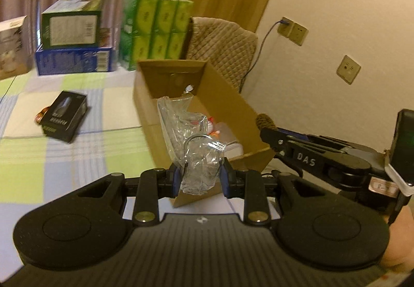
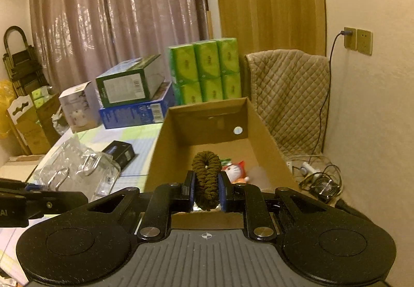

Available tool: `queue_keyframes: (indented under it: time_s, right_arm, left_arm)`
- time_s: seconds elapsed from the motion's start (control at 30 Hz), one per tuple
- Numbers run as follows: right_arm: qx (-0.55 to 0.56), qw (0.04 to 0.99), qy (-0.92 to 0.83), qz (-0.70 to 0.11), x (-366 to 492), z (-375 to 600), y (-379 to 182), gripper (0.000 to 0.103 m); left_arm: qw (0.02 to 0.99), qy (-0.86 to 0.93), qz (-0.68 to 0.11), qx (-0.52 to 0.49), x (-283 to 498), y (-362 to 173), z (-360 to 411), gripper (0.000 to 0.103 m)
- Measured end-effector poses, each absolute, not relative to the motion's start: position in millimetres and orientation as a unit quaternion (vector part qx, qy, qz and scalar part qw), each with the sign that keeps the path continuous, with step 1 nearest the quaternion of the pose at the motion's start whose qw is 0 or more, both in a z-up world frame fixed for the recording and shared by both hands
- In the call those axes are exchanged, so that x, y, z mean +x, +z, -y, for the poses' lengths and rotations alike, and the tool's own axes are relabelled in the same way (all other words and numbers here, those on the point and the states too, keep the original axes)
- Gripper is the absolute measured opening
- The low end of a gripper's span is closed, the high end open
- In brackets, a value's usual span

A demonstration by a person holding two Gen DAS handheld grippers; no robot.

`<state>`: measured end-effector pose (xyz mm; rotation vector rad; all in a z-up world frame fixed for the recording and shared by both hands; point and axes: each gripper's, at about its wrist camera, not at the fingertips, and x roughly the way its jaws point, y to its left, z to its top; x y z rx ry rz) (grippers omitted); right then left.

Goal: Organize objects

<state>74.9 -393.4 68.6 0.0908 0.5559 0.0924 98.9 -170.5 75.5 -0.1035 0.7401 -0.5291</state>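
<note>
Left gripper (image 1: 199,178) clamped on a crumpled clear plastic package (image 1: 200,170) with metal rings inside; the package rises between the blue pads and hangs over the near end of an open cardboard box (image 1: 233,103). Right gripper (image 2: 206,191) closed tight on a dark olive knitted loop (image 2: 206,178) (looks like a hair scrunchie), held upright above the near edge of the same box. The surface carrying everything is a bed with a green, blue and white checked sheet (image 1: 64,157); the box sits at its right edge, near the wall. Left wrist view shows inside the box more clear plastic wrapping and a pale flat item with a bit of red print, partly hidden by the package. Right wrist view shows instead a small red and white cat-faced toy (image 2: 234,170) on the box floor and a round hole in the far wall of the box. Only the left view shows the black carton (image 1: 64,116) clearly, lying well left of the box on the sheet. Only the right view shows the tangle of cables and a small fan (image 2: 327,187) on the floor beside the bed. Stacked boxes and green tissue packs (image 2: 207,69) stand at the far edge of the bed in both views.
</note>
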Motion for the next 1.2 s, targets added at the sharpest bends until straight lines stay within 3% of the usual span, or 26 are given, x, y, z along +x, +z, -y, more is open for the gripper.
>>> queue_keyframes:
  time_s: [0.9,0.97,1.0,1.2]
  right_arm:
    - [0.050,0.954,0.043,-0.294,138,445,56,0.014]
    - [0.050,0.953,0.043,-0.296,139,446,54,0.014]
    - [0.050,0.953,0.042,-0.296,138,446,54,0.015]
    - [0.051,0.953,0.040,-0.295,135,450,56,0.014]
  left_arm:
    - [0.888,-0.269,-0.374,-0.004,185,69,243,0.026]
    - [0.888,-0.265,-0.375,-0.002,190,64,245,0.037]
    - [0.890,-0.258,-0.376,0.003,192,62,246,0.050]
    - [0.894,-0.245,-0.374,-0.003,190,62,233,0.051]
